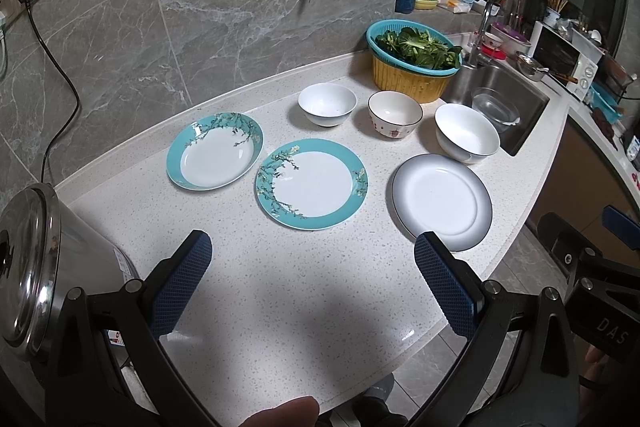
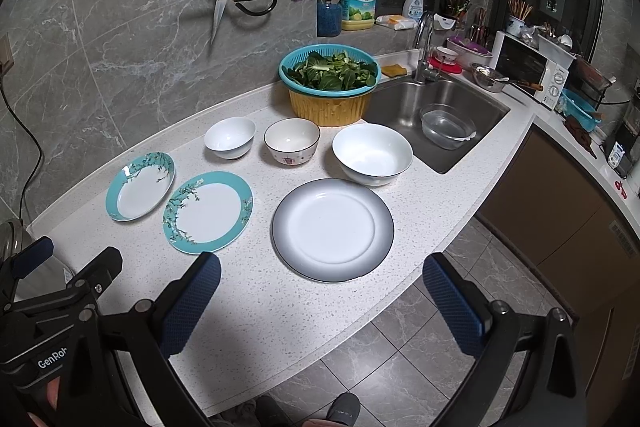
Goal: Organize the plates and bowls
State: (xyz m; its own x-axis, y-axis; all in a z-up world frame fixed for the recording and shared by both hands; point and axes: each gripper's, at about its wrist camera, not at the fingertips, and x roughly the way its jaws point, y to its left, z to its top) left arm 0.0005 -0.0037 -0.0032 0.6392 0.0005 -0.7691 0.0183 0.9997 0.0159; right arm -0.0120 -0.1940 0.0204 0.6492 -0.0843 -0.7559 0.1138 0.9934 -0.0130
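Observation:
Three plates lie in a front row on the white counter: a small teal floral plate (image 1: 215, 157) (image 2: 140, 185), a larger teal floral plate (image 1: 311, 183) (image 2: 207, 211) and a grey-rimmed white plate (image 1: 441, 201) (image 2: 333, 229). Behind them stand a small white bowl (image 1: 327, 104) (image 2: 230, 137), a patterned bowl (image 1: 395, 114) (image 2: 292, 140) and a large white bowl (image 1: 467, 133) (image 2: 372, 153). My left gripper (image 1: 314, 267) is open and empty, held above the counter's near part. My right gripper (image 2: 322, 285) is open and empty, in front of the grey-rimmed plate.
A teal colander of greens (image 1: 414, 47) (image 2: 329, 69) sits on a yellow basket behind the bowls. The sink (image 2: 436, 107) with a glass bowl lies to the right. A steel kettle (image 1: 36, 267) stands at the left. The counter edge (image 2: 400, 291) drops to a tiled floor.

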